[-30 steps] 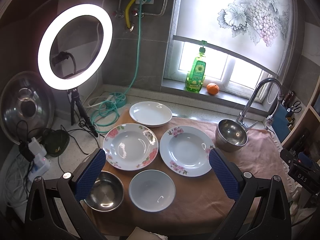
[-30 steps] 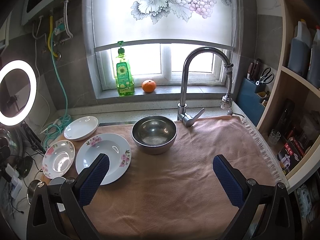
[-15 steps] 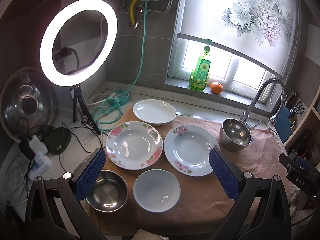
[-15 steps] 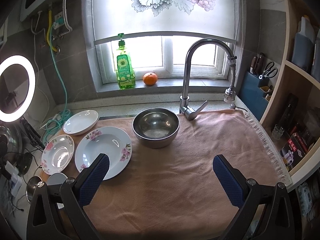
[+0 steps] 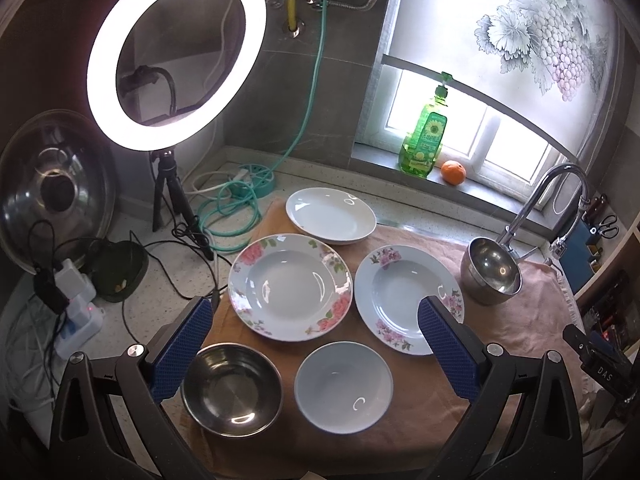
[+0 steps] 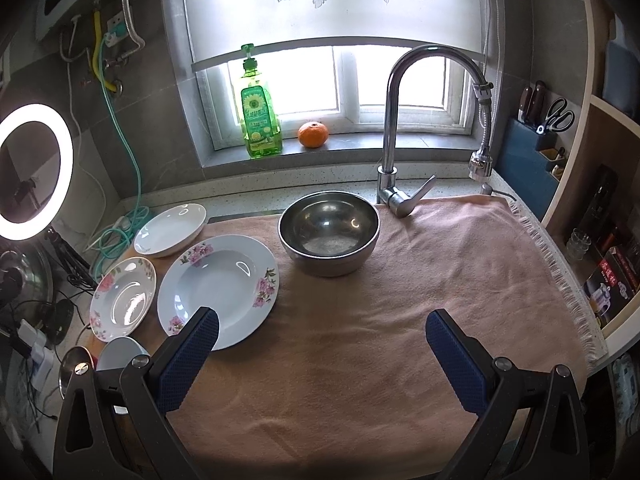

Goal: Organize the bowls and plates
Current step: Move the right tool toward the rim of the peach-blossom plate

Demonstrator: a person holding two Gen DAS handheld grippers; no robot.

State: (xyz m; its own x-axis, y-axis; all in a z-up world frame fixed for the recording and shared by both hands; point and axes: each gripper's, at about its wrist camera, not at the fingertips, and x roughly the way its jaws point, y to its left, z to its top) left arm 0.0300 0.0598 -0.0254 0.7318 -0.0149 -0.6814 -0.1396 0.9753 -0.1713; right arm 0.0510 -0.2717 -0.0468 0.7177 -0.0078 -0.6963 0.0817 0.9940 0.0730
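- While nothing is gripped yet, the sorting looks barely begun: both tongs hover above the pink towel (image 6: 400,320), the left gripper (image 5: 316,344) spread wide and the right gripper (image 6: 322,354) just as wide, each empty.
- Spread over the towel's left part lie a plain white plate (image 5: 331,215), a rose-rimmed plate (image 5: 290,286) and a pink-flowered plate (image 5: 408,304), none stacked.
- Nearest the left tongs sit a small steel bowl (image 5: 232,390) and a pale blue bowl (image 5: 344,386), side by side.
- Beside the tap (image 6: 394,136) stands a large steel bowl (image 6: 329,232).
- Every dish appears empty.
- Next, I judge, one tong must drop to a plate rim and pinch it for stacking.
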